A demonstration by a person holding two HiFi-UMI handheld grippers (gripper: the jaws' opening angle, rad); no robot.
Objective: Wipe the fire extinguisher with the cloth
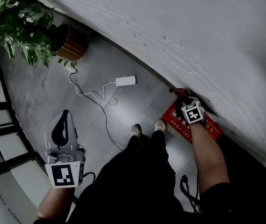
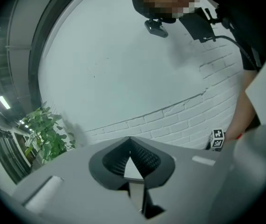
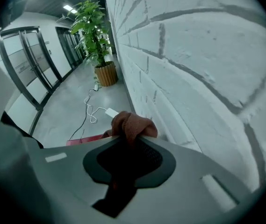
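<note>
My right gripper [image 1: 189,104] hangs low against the foot of the white brick wall, pointing steeply down. It is shut on a reddish-brown cloth [image 3: 132,125], which bunches out past the jaw tips; the cloth [image 1: 181,93] also shows just beyond the marker cube. Under this gripper lies a red extinguisher box [image 1: 185,125] with white print, and its edge [image 3: 83,139] shows in the right gripper view. I cannot make out the extinguisher's body. My left gripper [image 1: 63,125] is held out at the lower left, far from the box, and its jaws [image 2: 129,141] meet at the tips with nothing between them.
A potted plant [image 1: 20,27] in a brown pot [image 1: 72,43] stands by the wall at the upper left. A white power adapter [image 1: 125,80] and its cable [image 1: 102,106] lie on the grey floor. The person's shoes [image 1: 136,130] stand beside the red box. Glass doors line the left side.
</note>
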